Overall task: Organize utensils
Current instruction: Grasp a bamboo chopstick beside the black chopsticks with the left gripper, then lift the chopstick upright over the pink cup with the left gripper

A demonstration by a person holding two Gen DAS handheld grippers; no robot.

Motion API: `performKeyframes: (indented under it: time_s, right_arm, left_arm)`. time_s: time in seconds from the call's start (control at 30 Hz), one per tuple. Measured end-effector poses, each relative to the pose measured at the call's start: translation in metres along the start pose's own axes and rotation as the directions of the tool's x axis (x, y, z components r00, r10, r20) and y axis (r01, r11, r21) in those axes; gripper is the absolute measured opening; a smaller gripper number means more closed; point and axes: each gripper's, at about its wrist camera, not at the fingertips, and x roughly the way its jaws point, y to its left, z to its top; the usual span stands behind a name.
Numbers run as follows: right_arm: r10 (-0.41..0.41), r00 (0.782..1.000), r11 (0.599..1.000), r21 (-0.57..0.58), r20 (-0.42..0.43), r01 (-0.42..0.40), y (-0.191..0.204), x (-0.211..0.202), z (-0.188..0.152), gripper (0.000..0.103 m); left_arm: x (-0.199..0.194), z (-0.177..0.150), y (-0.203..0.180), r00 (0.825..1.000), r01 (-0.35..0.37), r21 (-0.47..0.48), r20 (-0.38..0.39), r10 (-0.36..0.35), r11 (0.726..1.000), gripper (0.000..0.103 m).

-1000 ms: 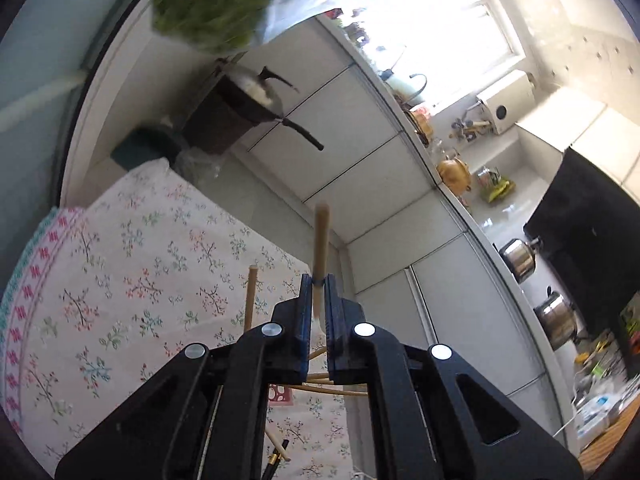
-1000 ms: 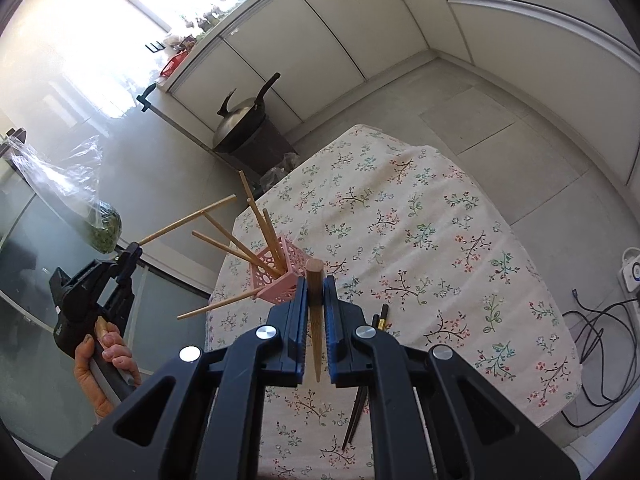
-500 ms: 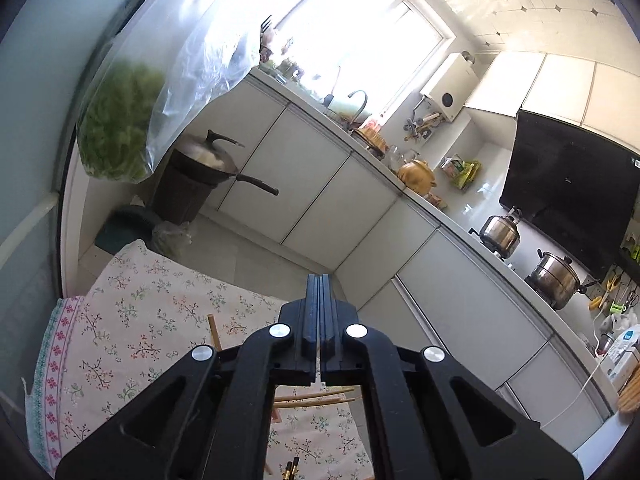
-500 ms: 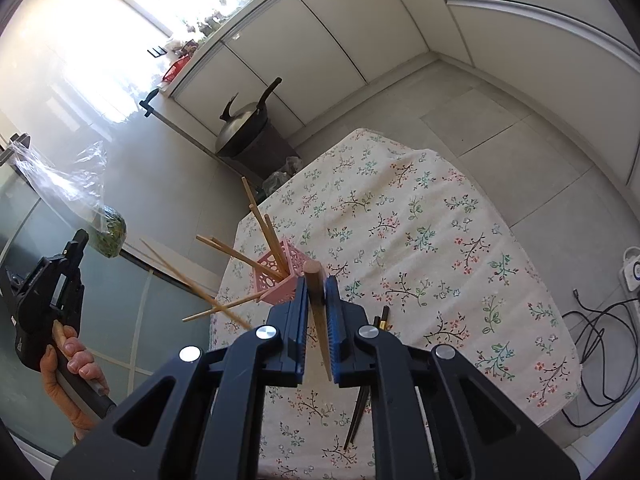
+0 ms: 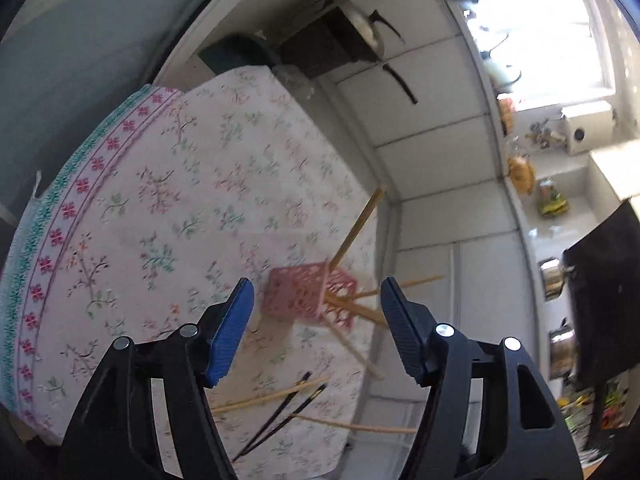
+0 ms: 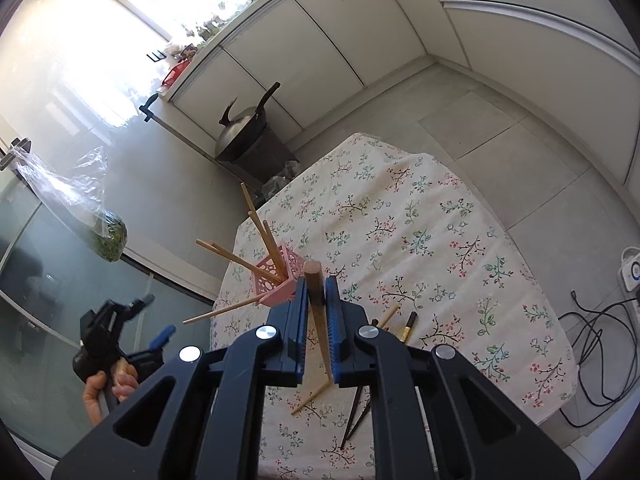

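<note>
A pink lattice holder [image 5: 310, 296] stands on the flowered tablecloth [image 5: 168, 200] with several wooden chopsticks [image 5: 356, 228] sticking out of it. My left gripper [image 5: 316, 328] is open and empty, above and in front of the holder. Loose wooden and black chopsticks [image 5: 280, 412] lie on the cloth near it. In the right wrist view my right gripper [image 6: 316, 304] is shut on a wooden chopstick [image 6: 316, 312], just right of the pink holder [image 6: 278, 280]. The left gripper [image 6: 116, 336] shows there at lower left, off the table's edge.
A dark wok on a stand [image 6: 248, 140] sits on the floor beyond the table. White cabinets [image 6: 320, 40] line the wall. A hanging bag of greens [image 6: 106, 236] is at the left by a glass door. Cables and a power strip [image 6: 624, 276] lie on the floor at right.
My left gripper let go of its wooden chopstick, which now stands in the holder, then opened wide and tilted down toward the table. The right gripper has barely moved.
</note>
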Motion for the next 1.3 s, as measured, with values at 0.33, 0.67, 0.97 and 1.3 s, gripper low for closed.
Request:
performKeyframes:
  time_s: [0.33, 0.67, 0.97, 1.3]
  right_arm:
    - [0.023, 0.999, 1.000, 0.009, 0.040, -0.023, -0.005, -0.021, 0.004, 0.011]
    - [0.031, 0.998, 0.999, 0.031, 0.063, -0.033, -0.019, -0.034, 0.008, 0.011]
    - [0.028, 0.997, 0.999, 0.045, 0.071, -0.031, -0.023, -0.040, 0.008, 0.011]
    - [0.033, 0.996, 0.997, 0.061, 0.087, -0.038, -0.027, -0.044, 0.013, 0.011]
  left_arm:
    - [0.106, -0.137, -0.004, 0.861, -0.184, 0.605, -0.282, 0.424, 0.775, 0.065]
    - [0.152, -0.181, 0.010, 0.806, -0.167, 0.854, -0.169, 0.567, 0.492, 0.047]
    - [0.136, -0.212, -0.004, 0.836, -0.144, 0.938, -0.055, 0.546, 0.316, 0.004]
    - [0.033, -0.205, -0.076, 0.977, -0.110, 0.909, 0.024, 0.214, 0.401, 0.004]
